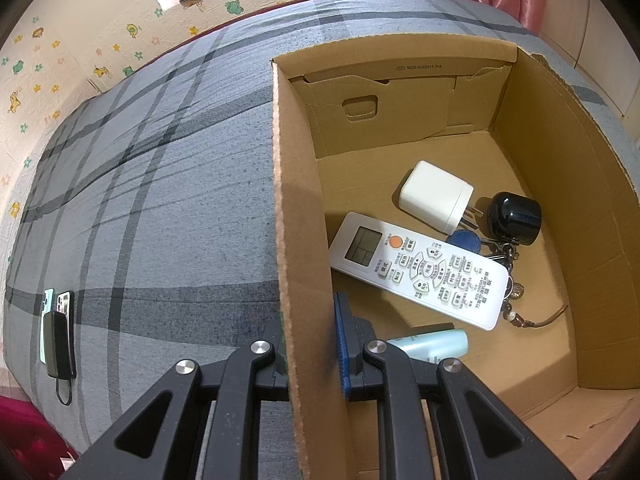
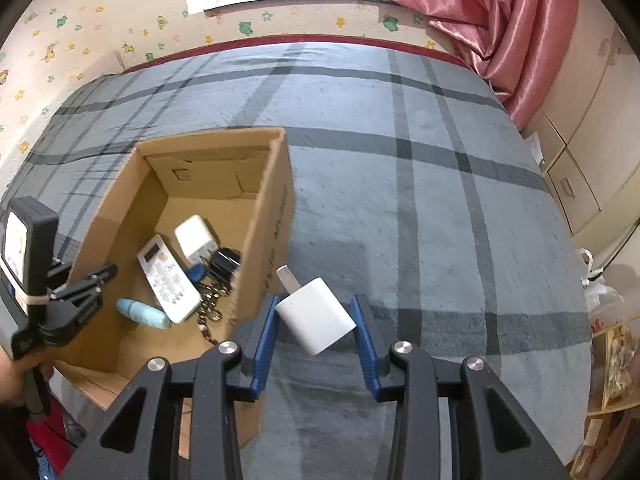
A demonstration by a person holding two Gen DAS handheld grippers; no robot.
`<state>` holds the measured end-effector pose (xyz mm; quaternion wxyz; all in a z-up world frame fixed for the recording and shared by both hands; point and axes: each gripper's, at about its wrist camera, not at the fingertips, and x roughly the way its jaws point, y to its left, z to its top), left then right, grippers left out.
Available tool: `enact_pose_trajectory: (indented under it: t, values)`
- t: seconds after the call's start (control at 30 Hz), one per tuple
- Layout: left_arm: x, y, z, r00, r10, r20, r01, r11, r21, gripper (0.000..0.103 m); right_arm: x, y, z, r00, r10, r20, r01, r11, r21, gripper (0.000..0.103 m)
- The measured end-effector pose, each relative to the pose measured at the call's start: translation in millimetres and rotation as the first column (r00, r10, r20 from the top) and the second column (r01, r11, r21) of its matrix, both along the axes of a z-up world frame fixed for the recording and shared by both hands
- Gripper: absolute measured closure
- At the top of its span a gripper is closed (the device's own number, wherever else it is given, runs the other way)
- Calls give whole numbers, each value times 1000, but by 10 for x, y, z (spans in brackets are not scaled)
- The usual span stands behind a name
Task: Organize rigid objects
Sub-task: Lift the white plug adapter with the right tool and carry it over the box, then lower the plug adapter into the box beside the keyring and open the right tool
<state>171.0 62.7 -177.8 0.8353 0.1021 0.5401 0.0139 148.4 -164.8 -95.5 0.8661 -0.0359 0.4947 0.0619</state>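
Right gripper (image 2: 316, 320) clamped a white charger (image 2: 316, 316) above the bed (image 2: 440, 200), just beside the box (image 2: 276, 208), left gripper (image 1: 312, 344) pinched the box's near-left wall, remote (image 1: 416, 270) inside.

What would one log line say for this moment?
left hand-held gripper: shut on box wall | right hand-held gripper: shut on white charger | target: cardboard box

Even indoor light; fisheye bending, dark corners; slight blur.
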Motion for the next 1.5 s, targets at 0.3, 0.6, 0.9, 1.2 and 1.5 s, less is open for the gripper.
enact_pose_trajectory:
  t: [0.3,0.6,0.9,1.2,1.5]
  values:
    - [0,11,4,1000,1,-2,-1,1000,-1,87,100,319,100,998,54,17,-54,998,15,64]
    - [1,33,2,1000,1,-2,-1,1000,-16,87,222,687,75,993,116,13,-116,993,30,64]
    - [1,39,5,1000,1,-3,-1,1000,-23,87,361,961,-139,989,147,-28,-146,988,42,64]
    - [5,53,7,1000,1,-3,-1,1000,-27,87,494,1140,-430,983,163,-87,-160,986,39,64]
    - [7,50,4,1000,1,-2,-1,1000,-25,87,573,1215,-686,977,160,-143,-157,987,29,64]
